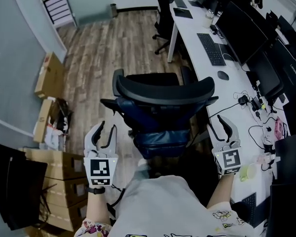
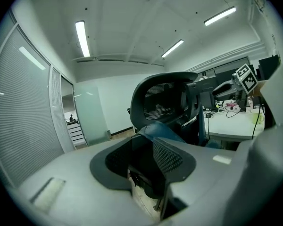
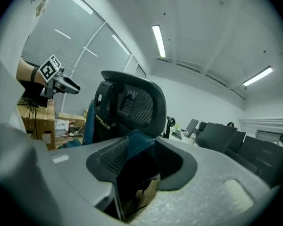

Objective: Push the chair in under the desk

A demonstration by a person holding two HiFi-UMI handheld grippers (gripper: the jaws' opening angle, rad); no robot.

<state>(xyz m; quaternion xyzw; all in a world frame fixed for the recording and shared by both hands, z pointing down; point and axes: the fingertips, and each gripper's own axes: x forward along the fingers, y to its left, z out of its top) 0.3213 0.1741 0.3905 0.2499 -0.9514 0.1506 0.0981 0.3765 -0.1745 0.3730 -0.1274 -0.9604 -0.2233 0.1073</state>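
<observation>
Your pale grey shirt [image 1: 163, 201] fills the bottom edge, closest to the lens. Just beyond it your two tools flank the black mesh-back office chair with a blue padded lower part [image 1: 163, 95]. The left gripper [image 1: 108, 128] is off the chair's left side and the right gripper [image 1: 220, 125] off its right, neither touching it. In both gripper views the jaws stand partly apart with nothing pinched. The chair only shows through each gap, some way off.

The chair has its back to you and sits on the wood plank floor [image 1: 103, 48]. Its right side is close to the edge of the long white desk [image 1: 191, 38], but the seat looks not yet tucked under. So the step reads as the approach, hands lining up on the backrest, with the push itself not started.

Next move, my guess: bring both tools onto the outer edges of the backrest, clamp or press evenly, then roll it toward the desk. Watch that the armrest clears the desk edge, and keep clear of the loose cables right of the chair.

Beyond the chair on the desk are a black keyboard [image 1: 210, 48] and dark monitors [image 1: 241, 31]. Left of the chair are brown cardboard boxes [image 1: 49, 75]. A second black office chair [image 1: 163, 14] stands farthest back.
</observation>
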